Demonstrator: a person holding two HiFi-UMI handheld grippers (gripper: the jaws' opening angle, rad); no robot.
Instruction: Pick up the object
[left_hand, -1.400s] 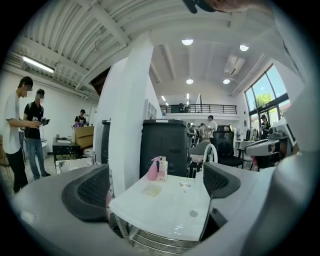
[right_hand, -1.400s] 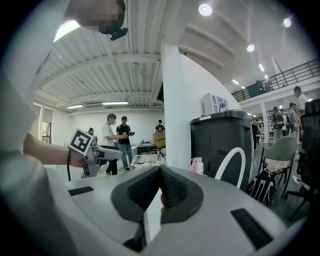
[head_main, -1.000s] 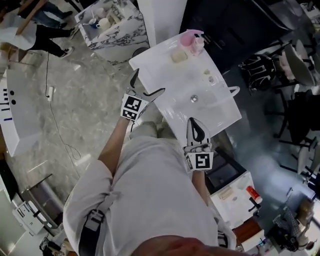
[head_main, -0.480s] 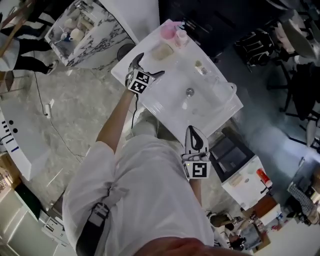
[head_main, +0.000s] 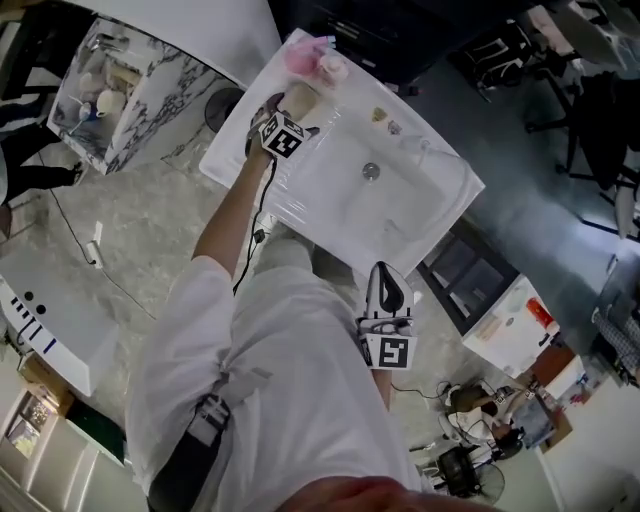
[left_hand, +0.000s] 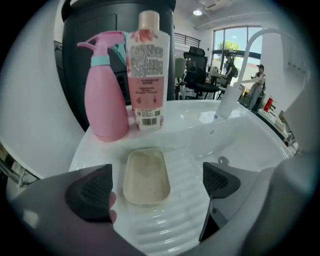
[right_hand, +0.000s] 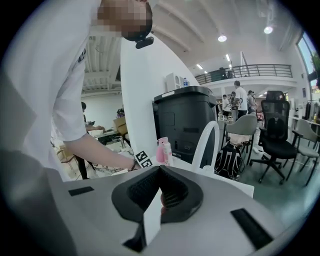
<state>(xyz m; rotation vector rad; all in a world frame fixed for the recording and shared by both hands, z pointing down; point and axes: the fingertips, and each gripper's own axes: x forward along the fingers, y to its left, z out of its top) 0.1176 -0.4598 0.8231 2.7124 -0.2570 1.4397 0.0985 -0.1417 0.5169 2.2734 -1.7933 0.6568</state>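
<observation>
A cream bar of soap (left_hand: 146, 176) lies on the ribbed ledge of the white sink (left_hand: 200, 131). In the left gripper view my left gripper (left_hand: 156, 186) is open, with one jaw on each side of the soap and a little short of it, touching nothing. The head view shows that gripper (head_main: 292, 106) at the sink's far left corner, over the soap (head_main: 301, 96). My right gripper (head_main: 387, 285) is shut and empty, held close to my body off the sink's near edge. It points over the sink in the right gripper view (right_hand: 160, 187).
A pink spray bottle (left_hand: 105, 95) and a clear labelled bottle (left_hand: 146, 70) stand just behind the soap. The white faucet (left_hand: 240, 65) arches over the basin, whose drain (head_main: 371, 171) shows in the middle. Office chairs and a black bin stand beyond the sink.
My left gripper has reached forward along the sink's left side to the soap at the far corner. The right gripper has stayed shut by my body.
</observation>
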